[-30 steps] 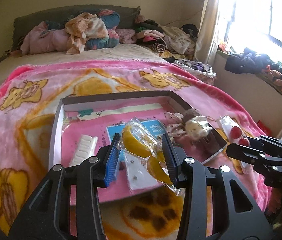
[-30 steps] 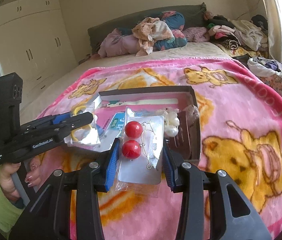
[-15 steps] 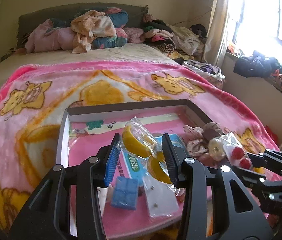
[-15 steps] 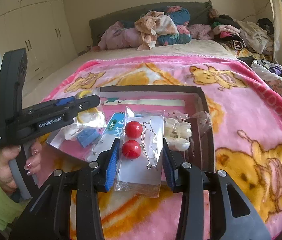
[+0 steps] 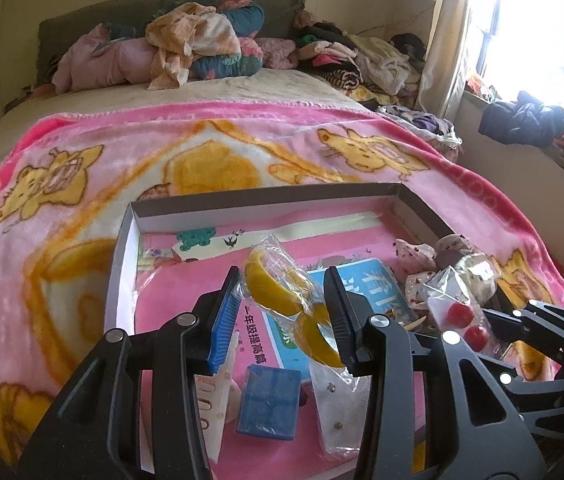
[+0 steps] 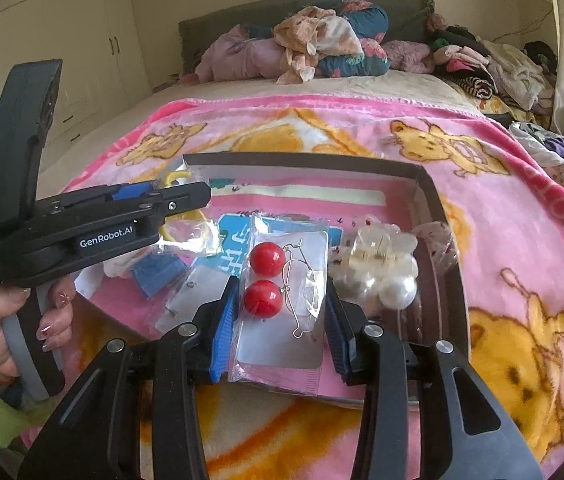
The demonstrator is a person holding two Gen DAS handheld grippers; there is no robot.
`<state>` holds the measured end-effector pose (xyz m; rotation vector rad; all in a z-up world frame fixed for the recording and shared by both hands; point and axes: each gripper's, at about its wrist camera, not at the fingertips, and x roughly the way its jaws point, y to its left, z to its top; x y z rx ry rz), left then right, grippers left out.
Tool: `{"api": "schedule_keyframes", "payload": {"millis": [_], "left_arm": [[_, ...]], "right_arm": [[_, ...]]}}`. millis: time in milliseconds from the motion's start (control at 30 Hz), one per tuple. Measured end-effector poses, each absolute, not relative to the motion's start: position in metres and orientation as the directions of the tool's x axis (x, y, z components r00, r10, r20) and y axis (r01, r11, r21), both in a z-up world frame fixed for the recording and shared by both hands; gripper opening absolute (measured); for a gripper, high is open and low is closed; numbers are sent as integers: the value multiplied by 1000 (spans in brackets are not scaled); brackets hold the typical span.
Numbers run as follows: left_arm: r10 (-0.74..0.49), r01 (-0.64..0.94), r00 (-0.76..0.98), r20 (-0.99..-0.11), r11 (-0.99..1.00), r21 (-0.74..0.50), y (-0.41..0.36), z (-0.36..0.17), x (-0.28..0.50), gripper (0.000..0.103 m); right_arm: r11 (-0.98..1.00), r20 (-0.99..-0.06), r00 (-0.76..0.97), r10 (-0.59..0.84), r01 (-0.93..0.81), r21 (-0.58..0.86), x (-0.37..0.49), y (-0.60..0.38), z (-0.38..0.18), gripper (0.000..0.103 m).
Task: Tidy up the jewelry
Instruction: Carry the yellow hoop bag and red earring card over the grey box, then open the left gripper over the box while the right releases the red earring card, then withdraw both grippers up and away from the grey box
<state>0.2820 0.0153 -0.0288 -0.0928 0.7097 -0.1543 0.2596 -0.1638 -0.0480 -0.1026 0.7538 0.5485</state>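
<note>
My left gripper [image 5: 282, 304] is shut on a clear packet of yellow hoop earrings [image 5: 282, 292] and holds it above the shallow box [image 5: 266, 200]. It shows in the right wrist view [image 6: 186, 204] at the left. My right gripper [image 6: 282, 312] is shut on a clear packet of red ball earrings [image 6: 266, 276], over the box's near edge [image 6: 306, 160]. That packet also shows in the left wrist view [image 5: 466, 324]. A pearl hair clip [image 6: 382, 264] lies in the box to the right.
The box lies on a pink bear blanket [image 5: 82, 200] on a bed. Inside are a blue booklet [image 5: 366, 280], a blue square block [image 5: 270, 404], a white clip [image 5: 218, 396] and scrunchies [image 5: 438, 256]. Clothes are piled at the headboard [image 6: 314, 40].
Both grippers have moved forward over the box, each still holding its packet. The box's contents now lie closer under the fingers.
</note>
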Motion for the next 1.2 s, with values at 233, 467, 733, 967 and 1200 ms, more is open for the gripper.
{"api": "schedule_keyframes", "payload": {"millis": [233,467,733,967,1200], "left_arm": [[-173,106,736,-654,984,-140,15,-36,283,34],[-176,104,733,-657,984,-147,16,-40,281,34],[-177,111,733,-656,984,-141,13,-40,271,39],[-173,107,736,-654,984,-139,9,-37,259,44],[-171,109,751,-637,985,-136,7,-26,241,49]], "right_arm": [[850,-682,589,433,-519,92,257,-160,-54,40],[851,-676,600,427,-520,77,247,-160,-55,50],[859,-645,625,440,-503,98,228,-178,-49,55],[867,-636,646,421,-493,73,213,-188,-44,61],[877,-611,672,419,-474,81,199,-197,-38,69]]}}
